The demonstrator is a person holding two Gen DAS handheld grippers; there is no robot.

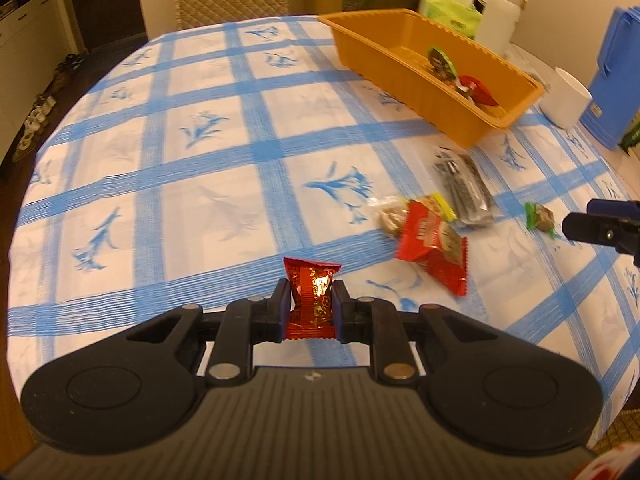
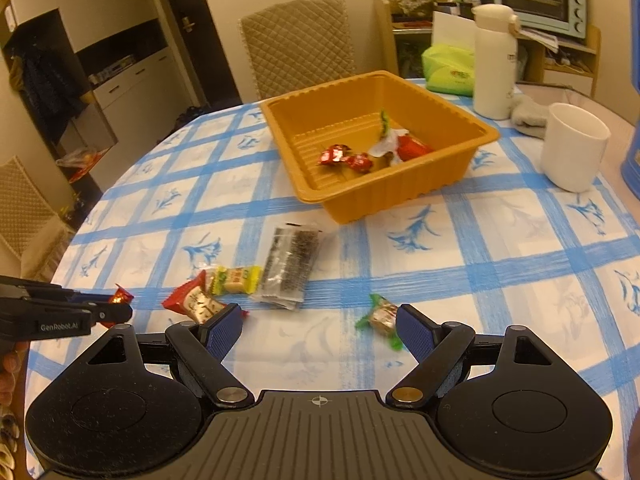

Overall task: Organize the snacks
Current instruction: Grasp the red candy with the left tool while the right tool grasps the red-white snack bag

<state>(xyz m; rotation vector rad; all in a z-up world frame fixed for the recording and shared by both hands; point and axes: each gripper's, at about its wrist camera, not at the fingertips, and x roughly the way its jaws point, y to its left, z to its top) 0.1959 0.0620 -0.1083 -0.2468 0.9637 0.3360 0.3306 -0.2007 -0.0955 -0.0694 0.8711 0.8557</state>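
Left gripper [image 1: 310, 300]: jaws closed on a red sweet [image 1: 310, 300], pinched at its middle and held above the worktop [image 1: 200, 184], which is covered by a blue-checked cloth. Right gripper [image 2: 320, 330]: jaws wide apart and holding nothing, low over the worktop; a green sweet [image 2: 380, 316] lies just beside its right finger [image 2: 416, 334].

Orange tray [image 2: 400, 196]: set toward the far side of the worktop, containing several wrapped snacks, among them two small red sweets [image 2: 344, 158] and a larger red packet [image 2: 414, 148].

Loose snacks on the cloth, between tray and grippers: a clear packet with dark contents [image 2: 290, 264], a yellow packet [image 2: 234, 280] touching its near-left corner, and a red packet [image 2: 196, 302] overlapping the yellow one. In the left wrist view a further clear-wrapped snack [image 1: 390, 216] lies against the red packet [image 1: 434, 248].

Behind and right of the tray: a white mug [image 2: 574, 148], a white flask [image 2: 494, 60], a green tissue pack [image 2: 448, 68] and a blue container [image 1: 616, 80]. A quilted chair [image 2: 298, 44] stands at the far edge of the worktop.
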